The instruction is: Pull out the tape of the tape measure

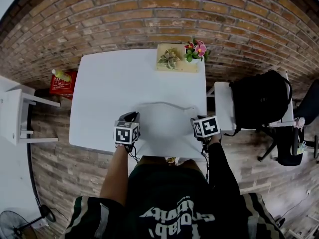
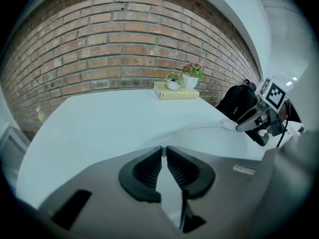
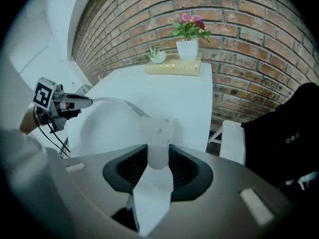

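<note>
Now, left claw (image 2: 164, 149) pinched on tape (image 2: 201, 125) — right claw (image 3: 158, 149) clamped round white case (image 3: 155, 128)

Pretty soft, even light here, only faint shadows. The glossy white rectangular table (image 1: 114, 93) is washed out, with a bluish cast in both gripper views. Heavy fisheye bends the red brick wall (image 1: 149, 14), corners go black, and the left claw (image 2: 164, 148) and right claw (image 3: 158, 146) look blurry up close.
</note>
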Demonstrator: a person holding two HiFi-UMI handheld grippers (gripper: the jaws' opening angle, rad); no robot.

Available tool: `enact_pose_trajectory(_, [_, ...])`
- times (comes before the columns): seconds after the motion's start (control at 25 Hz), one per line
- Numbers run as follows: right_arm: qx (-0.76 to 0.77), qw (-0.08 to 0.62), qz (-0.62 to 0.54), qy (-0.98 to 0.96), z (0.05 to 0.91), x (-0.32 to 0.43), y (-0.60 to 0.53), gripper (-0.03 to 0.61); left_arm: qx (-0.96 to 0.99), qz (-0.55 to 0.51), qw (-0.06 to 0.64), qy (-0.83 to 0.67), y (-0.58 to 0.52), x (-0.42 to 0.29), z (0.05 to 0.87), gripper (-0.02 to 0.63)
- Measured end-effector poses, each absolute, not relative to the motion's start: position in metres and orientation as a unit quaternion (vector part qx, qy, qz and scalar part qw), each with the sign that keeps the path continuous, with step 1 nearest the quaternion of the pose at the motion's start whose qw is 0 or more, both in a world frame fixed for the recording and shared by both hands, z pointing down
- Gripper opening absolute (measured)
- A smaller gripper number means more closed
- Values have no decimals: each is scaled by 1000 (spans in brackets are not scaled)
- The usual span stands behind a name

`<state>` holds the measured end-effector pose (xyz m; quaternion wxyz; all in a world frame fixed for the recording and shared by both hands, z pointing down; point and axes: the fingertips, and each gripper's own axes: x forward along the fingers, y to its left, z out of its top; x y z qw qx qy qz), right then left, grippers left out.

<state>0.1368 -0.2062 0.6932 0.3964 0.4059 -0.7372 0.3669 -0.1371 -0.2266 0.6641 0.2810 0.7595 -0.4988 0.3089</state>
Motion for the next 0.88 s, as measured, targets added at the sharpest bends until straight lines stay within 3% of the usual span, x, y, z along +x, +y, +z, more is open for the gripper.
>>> enact_pose_trajectory(0.44, [411, 412, 334, -741, 700, 137, -204, 162, 757, 328, 286, -488, -213, -130, 679, 48])
enact_pose_trajectory(0.56, [411, 391, 327, -756, 694, 134, -207, 215, 761, 324, 282, -486, -213, -127, 676, 108])
enact_pose_trajectory(0.88, [444, 314, 252, -800, 649, 130, -231, 224, 778, 297, 240, -499, -229, -122, 641, 133])
